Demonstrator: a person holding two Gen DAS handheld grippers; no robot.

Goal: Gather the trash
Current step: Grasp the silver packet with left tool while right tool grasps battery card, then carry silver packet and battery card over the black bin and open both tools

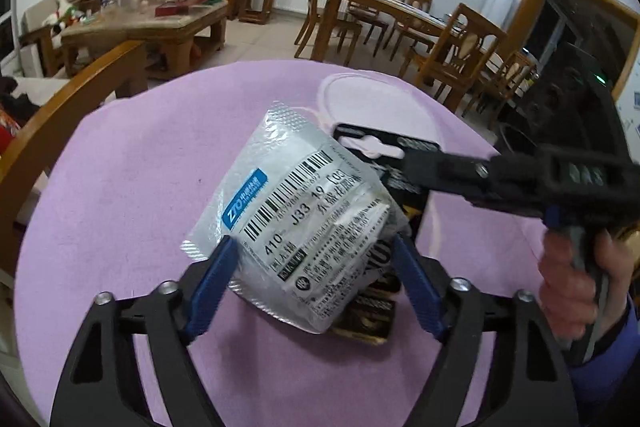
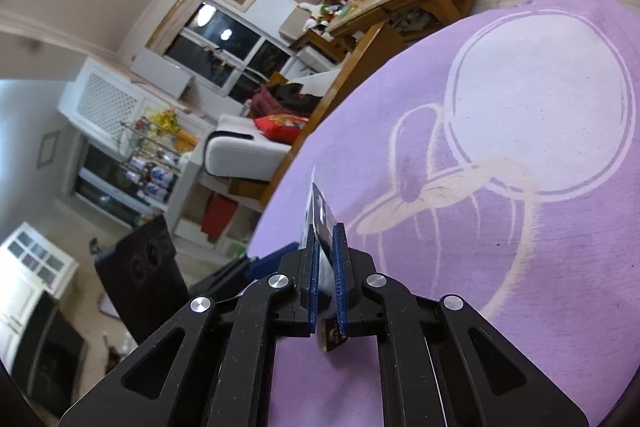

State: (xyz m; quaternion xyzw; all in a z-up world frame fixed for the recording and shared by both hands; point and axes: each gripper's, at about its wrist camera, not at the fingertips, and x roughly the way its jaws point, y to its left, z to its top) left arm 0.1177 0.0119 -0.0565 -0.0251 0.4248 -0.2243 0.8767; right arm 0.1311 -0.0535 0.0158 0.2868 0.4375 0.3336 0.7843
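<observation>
Trash is split: right tool (image 2: 326, 263) pinches the black package (image 1: 404, 195) by its far edge. Left tool (image 1: 316, 263), spread, straddles the courier bag (image 1: 304, 211) on the purple-covered bench (image 1: 140, 167), probably to peel it off.

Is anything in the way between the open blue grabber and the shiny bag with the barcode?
Nothing visible is. The left gripper is open with the silver mailer bag already between its fingers. The right gripper grips the black package underneath.

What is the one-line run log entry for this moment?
left claw: open around courier bag | right claw: shut on black package | surface: purple cloth
</observation>
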